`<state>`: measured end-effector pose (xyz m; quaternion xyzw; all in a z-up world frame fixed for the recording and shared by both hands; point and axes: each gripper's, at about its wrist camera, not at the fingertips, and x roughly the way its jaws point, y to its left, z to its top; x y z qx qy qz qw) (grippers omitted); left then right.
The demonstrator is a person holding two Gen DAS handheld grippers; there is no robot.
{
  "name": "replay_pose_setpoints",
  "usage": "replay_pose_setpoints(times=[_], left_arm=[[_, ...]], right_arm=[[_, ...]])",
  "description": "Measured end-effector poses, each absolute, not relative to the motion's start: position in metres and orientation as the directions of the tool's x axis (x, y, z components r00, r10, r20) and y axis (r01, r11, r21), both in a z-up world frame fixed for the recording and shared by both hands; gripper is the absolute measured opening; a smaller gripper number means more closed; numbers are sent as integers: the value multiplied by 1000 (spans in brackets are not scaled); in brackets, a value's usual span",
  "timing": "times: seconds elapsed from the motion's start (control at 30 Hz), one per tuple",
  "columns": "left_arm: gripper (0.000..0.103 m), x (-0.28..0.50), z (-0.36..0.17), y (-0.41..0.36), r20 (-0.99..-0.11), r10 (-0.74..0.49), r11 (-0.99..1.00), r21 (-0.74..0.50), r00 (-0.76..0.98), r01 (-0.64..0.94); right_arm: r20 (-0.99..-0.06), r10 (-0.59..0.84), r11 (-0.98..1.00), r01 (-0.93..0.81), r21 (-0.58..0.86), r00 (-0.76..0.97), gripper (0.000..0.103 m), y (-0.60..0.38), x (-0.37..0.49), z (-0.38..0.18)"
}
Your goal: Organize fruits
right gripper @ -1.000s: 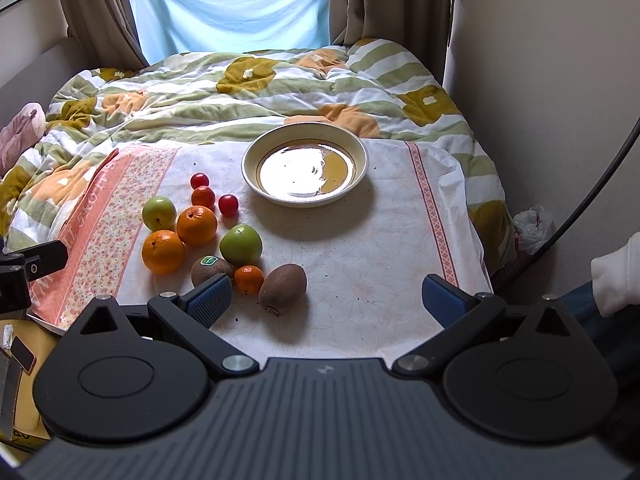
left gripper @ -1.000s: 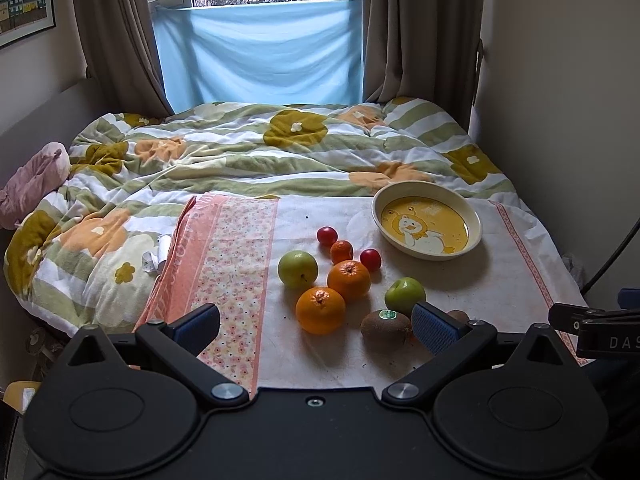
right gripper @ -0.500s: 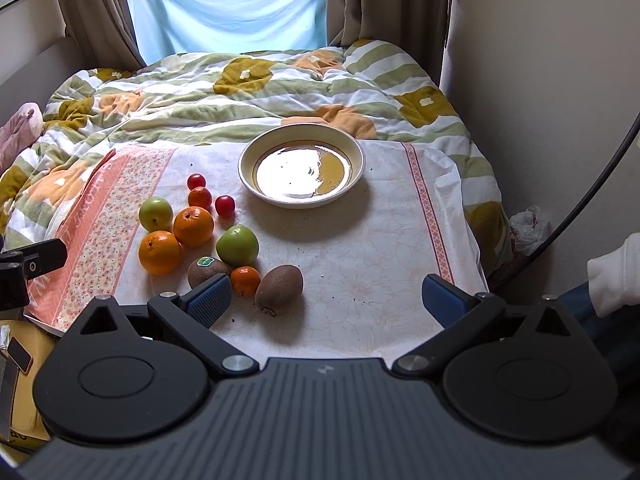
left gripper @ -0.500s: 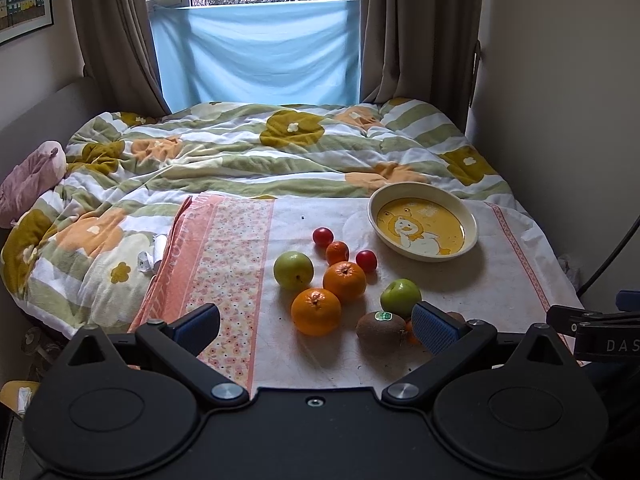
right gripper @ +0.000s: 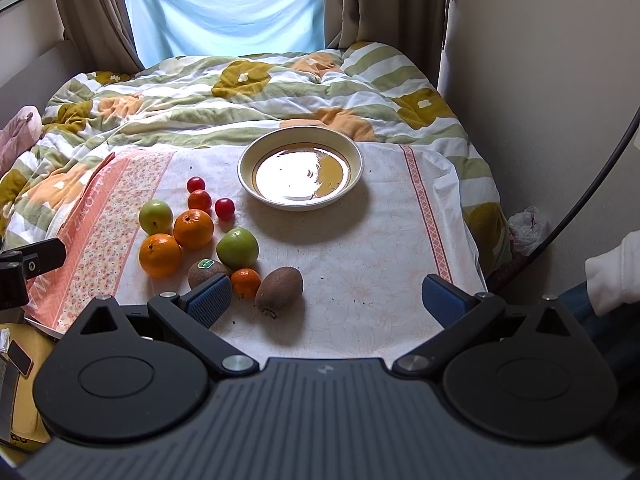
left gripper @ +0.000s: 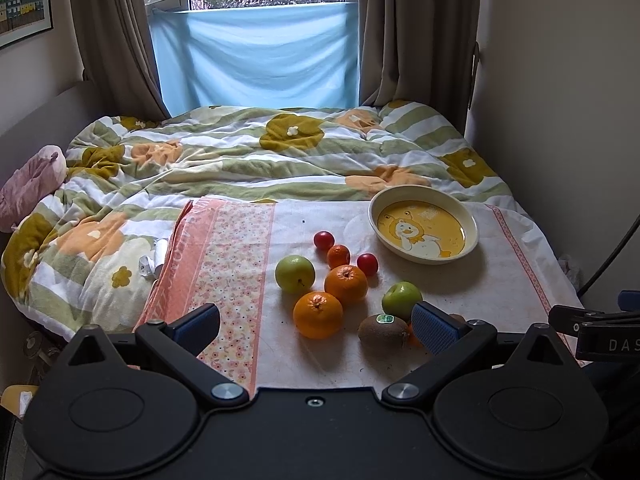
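Note:
Loose fruit lies on a white cloth (right gripper: pixel 360 248) spread over the bed. Two oranges (left gripper: pixel 318 314) (left gripper: pixel 346 284), two green apples (left gripper: pixel 295 274) (left gripper: pixel 401 297), two red cherry tomatoes (left gripper: pixel 323 240) (left gripper: pixel 367 263) and a small mandarin (left gripper: pixel 338 256) form a cluster. Closer to me lie a stickered kiwi (right gripper: pixel 206 273), another mandarin (right gripper: pixel 245 282) and a plain kiwi (right gripper: pixel 279 290). An empty yellow bowl (right gripper: pixel 300 168) (left gripper: pixel 423 229) sits behind the fruit. My left gripper (left gripper: pixel 316 324) is open, near the front oranges. Also open is my right gripper (right gripper: pixel 326 300), just right of the plain kiwi.
A green and white flowered quilt (left gripper: pixel 256 160) covers the bed behind the cloth. A pink flowered border (left gripper: pixel 224 264) runs down the cloth's left side. A wall (right gripper: pixel 540 100) and a dark cable (right gripper: pixel 592 184) bound the right. A person's white sleeve (right gripper: pixel 616 276) shows at the right.
Both views have shifted slightly; the fruit and bowl sit a little further left and up in frame. Both grippers stay open and no fruit has moved.

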<state>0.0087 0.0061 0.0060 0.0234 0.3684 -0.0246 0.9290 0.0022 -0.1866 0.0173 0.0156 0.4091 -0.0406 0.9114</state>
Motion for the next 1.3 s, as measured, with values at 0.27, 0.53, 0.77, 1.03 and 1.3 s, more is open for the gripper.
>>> replay_pose_setpoints(times=[0.27,0.53,0.77,1.03,1.3], left_arm=[[103,15,12,12,-686,-118,991,-35,718,129],[103,37,-17,11,-699,-121,974,54,704,221],[103,68,-68,-5,-746,-222,953,-32,627,300],[95,100,-119,-28,-794,-244,938,-46,556,345],[85,119,-149,-39,-820,-237,943,-66,521,326]], right_arm=[[-747,-41,996,87,23,664,103,-187,2,23],[-751,-27,999,45,4,659,103,-191,9,6],[-767,63,993,-116,-15,639,103,-209,40,-36],[-798,193,936,-352,-25,570,103,-204,71,-93],[-827,265,893,-449,17,496,103,-201,96,-128]])
